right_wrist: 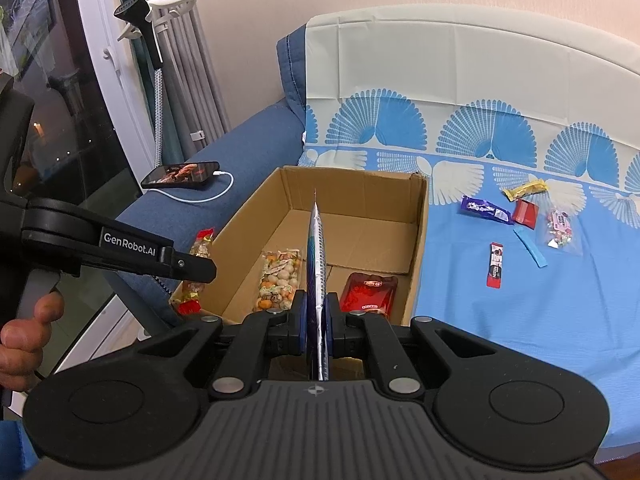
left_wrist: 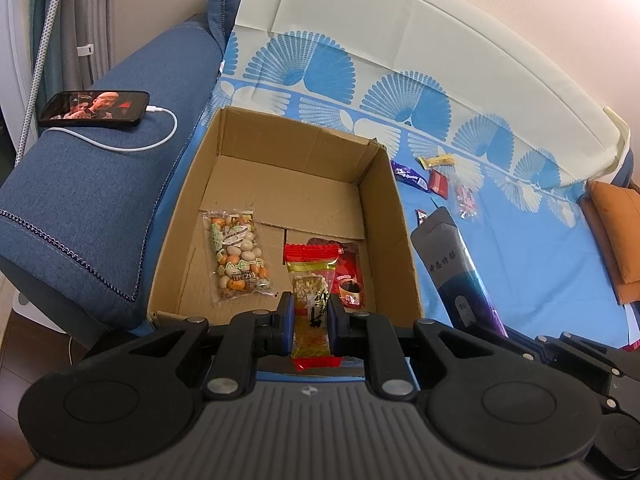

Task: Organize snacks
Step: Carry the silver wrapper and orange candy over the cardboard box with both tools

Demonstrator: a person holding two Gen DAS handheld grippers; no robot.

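An open cardboard box (left_wrist: 402, 240) (right_wrist: 418, 240) stands on a blue patterned cloth. A clear packet of mixed nuts (left_wrist: 238, 256) (right_wrist: 278, 280) and a red pouch (left_wrist: 350, 276) (right_wrist: 368, 294) lie inside it. My left gripper (left_wrist: 311, 312) is shut on a red-and-yellow snack packet (left_wrist: 310, 276) (right_wrist: 196, 276) above the box's near edge. My right gripper (right_wrist: 316, 320) is shut on a flat dark pouch (right_wrist: 316, 248) (left_wrist: 452, 264), held edge-up over the box's near side. Loose on the cloth to the right lie a purple bar (right_wrist: 486, 209), a yellow wrapper (right_wrist: 526, 190), a red packet (right_wrist: 526, 212), a candy bag (right_wrist: 560, 230) and a small red bar (right_wrist: 495, 266).
A phone (left_wrist: 94, 108) on a white charging cable rests on the blue sofa arm left of the box. An orange cushion (left_wrist: 612, 236) lies at the far right. A garment steamer (right_wrist: 140, 12) stands by the window. A person's hand (right_wrist: 24, 332) grips the left handle.
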